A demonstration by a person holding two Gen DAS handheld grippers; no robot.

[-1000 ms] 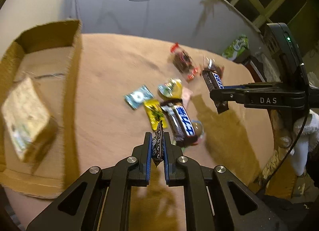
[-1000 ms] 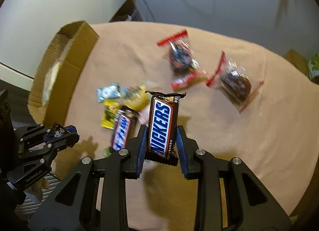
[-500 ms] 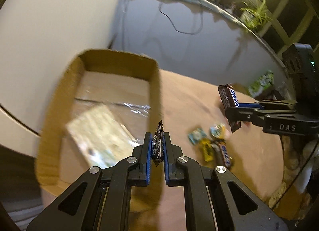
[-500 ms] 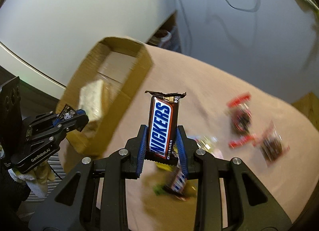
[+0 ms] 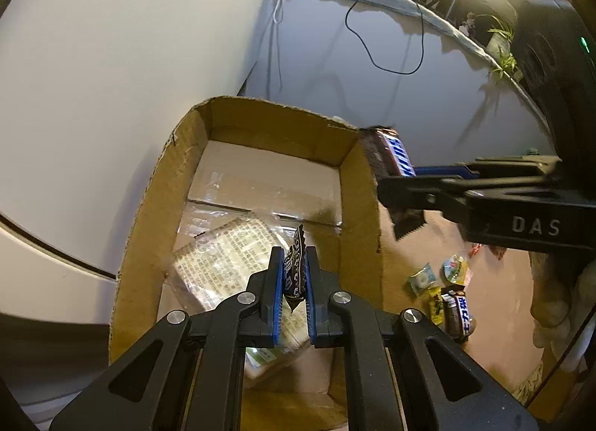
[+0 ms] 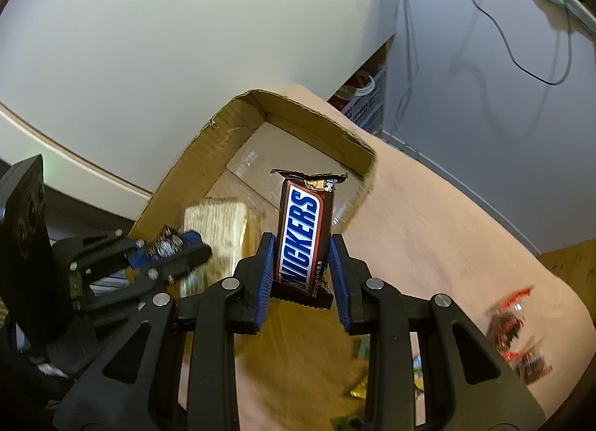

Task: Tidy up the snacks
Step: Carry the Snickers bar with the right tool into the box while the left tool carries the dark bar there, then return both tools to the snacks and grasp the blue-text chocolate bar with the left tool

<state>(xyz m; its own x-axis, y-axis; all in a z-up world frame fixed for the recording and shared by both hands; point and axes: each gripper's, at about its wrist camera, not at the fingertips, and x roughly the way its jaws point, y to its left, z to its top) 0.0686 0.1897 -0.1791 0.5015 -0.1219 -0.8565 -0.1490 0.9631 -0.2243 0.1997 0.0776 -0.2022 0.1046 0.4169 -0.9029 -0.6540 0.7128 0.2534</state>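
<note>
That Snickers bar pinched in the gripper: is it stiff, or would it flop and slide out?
The Snickers bar probably handles stiffly: it stands upright above the right gripper without drooping. Its glossy wrapper looks slippery, so it might slide if the squeeze loosened. It seems light, since a pinch near its lower end holds it over the cardboard box.

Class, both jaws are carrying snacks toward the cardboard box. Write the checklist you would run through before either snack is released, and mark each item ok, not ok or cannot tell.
1. Left gripper shut on the small dark candy: ok.
2. Right gripper shut on the Snickers bar: ok.
3. Small dark candy over the cardboard box opening: ok.
4. Snickers bar past the box's right wall: cannot tell; in the left wrist view it sits at that wall's top edge.
5. Bare floor left in the box behind the pale packet: ok.
6. The two grippers apart: ok.
</note>
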